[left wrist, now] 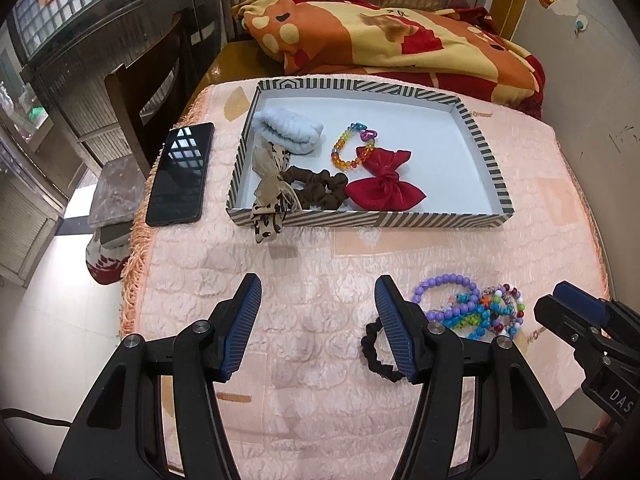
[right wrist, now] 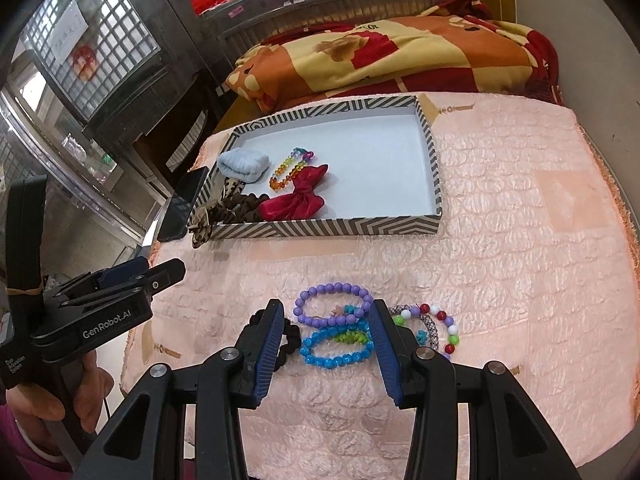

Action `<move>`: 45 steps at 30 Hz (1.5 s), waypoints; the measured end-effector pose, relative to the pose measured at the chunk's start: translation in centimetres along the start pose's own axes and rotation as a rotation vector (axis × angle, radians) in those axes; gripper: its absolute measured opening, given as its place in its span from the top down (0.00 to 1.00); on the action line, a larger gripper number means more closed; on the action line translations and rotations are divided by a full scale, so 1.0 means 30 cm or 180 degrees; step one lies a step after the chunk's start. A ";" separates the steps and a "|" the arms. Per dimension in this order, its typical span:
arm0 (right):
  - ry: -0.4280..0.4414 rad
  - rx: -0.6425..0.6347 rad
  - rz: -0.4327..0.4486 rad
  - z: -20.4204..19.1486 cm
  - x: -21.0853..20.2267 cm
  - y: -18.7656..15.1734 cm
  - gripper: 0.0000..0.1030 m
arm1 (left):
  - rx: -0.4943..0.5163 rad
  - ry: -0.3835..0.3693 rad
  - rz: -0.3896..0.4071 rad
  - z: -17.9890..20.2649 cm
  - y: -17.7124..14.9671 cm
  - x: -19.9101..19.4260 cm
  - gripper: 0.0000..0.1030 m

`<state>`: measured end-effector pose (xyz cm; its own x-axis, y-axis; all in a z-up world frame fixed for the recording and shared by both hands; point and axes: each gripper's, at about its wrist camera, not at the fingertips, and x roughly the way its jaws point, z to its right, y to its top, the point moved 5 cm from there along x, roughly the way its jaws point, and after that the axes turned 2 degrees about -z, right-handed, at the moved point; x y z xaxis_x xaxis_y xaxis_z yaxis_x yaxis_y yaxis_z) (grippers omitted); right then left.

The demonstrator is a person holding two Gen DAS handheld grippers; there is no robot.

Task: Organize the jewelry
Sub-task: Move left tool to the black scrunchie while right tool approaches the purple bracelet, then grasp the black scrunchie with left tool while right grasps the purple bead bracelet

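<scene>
A striped tray (left wrist: 360,220) (right wrist: 320,230) holds a light-blue scrunchie (left wrist: 288,128), a rainbow bead bracelet (left wrist: 352,148), a red bow (left wrist: 380,184), a brown scrunchie (left wrist: 316,188) and a leopard-print bow (left wrist: 272,196) that hangs over its front rim. Near the front edge lie a purple bracelet (right wrist: 332,304), a blue bracelet (right wrist: 336,350), a multicoloured bead bracelet (right wrist: 444,328) and a black scrunchie (right wrist: 290,340). My right gripper (right wrist: 326,312) stands open astride the purple and blue bracelets. My left gripper (left wrist: 318,288) is open over bare cloth, the black scrunchie (left wrist: 370,344) by its right finger.
A pink textured cloth (right wrist: 500,260) covers the table. A black phone (left wrist: 180,176) lies left of the tray, at the table's edge. A folded orange and red blanket (left wrist: 400,40) lies behind the tray. A hand (right wrist: 80,396) holds the left gripper's handle. A wooden chair (left wrist: 132,120) stands at the left.
</scene>
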<state>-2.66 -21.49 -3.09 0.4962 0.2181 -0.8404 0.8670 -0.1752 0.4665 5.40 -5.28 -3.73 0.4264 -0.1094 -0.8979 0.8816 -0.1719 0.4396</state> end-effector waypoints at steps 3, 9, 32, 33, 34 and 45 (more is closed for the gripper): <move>-0.0017 0.0012 -0.0041 0.017 0.010 -0.011 0.59 | -0.0021 -0.0013 -0.0027 -0.003 -0.005 0.002 0.43; -0.0100 -0.0001 -0.0224 0.059 0.066 -0.062 0.59 | -0.0091 -0.0056 -0.0157 -0.022 -0.032 0.029 0.43; -0.0215 -0.0416 -0.0530 0.082 0.327 0.029 0.59 | 0.0082 -0.0295 -0.0990 0.049 -0.193 0.286 0.43; -0.0218 -0.0431 -0.0544 0.083 0.336 0.034 0.59 | 0.0094 -0.0270 -0.0991 0.051 -0.194 0.292 0.43; -0.0219 -0.0450 -0.0557 0.082 0.347 0.039 0.59 | 0.0102 -0.0257 -0.0988 0.054 -0.194 0.296 0.43; -0.0368 -0.0843 -0.0745 0.024 0.443 0.029 0.83 | 0.0187 -0.0158 -0.0962 0.084 -0.199 0.301 0.43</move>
<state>4.67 -19.44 -14.06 0.2877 0.1101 -0.9514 0.9457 0.1245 0.3004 3.48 -7.71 -14.41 0.1349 -0.0922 -0.9866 0.9531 -0.2601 0.1546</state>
